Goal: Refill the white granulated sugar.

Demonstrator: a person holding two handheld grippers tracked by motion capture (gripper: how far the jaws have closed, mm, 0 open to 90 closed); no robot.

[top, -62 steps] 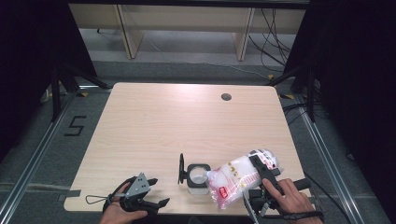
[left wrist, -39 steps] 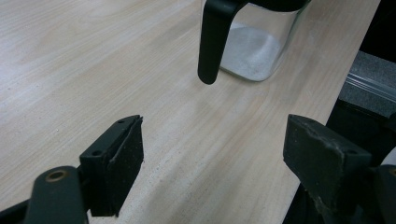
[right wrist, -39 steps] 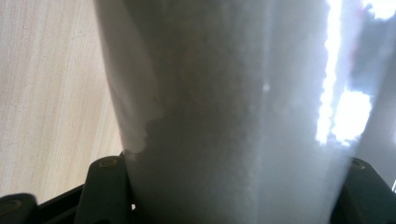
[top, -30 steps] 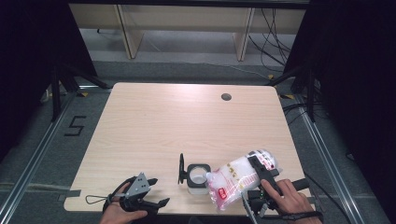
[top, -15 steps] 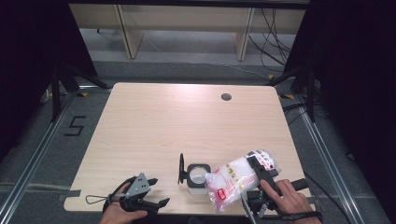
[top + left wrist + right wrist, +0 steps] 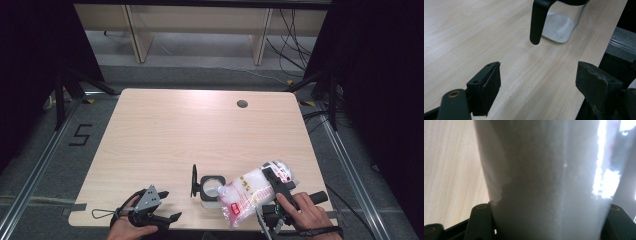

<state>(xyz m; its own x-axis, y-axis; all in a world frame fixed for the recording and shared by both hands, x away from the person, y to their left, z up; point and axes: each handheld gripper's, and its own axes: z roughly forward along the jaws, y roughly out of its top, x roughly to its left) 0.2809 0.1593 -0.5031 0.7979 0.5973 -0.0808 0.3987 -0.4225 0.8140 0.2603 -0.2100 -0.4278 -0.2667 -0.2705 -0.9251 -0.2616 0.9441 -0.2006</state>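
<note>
A clear plastic bag of white granules (image 6: 252,192) lies tilted over the table's front right. Its lower end points at a square glass jar (image 6: 210,189). My right gripper (image 6: 274,181) is shut on the bag's upper part; in the right gripper view the bag (image 6: 544,182) sits pressed between both jaws of that gripper (image 6: 549,213). The jar's black lid (image 6: 194,181) stands swung open on its left side. The jar (image 6: 560,27) holds a little white powder. My left gripper (image 6: 169,205) rests open near the front edge, left of the jar, with nothing between its jaws (image 6: 539,72).
The light wooden table (image 6: 175,135) has a round cable hole (image 6: 242,104) at the back right. The front edge runs close under both hands. Wooden shelving stands beyond the table, and a tape mark (image 6: 80,135) is on the floor at left.
</note>
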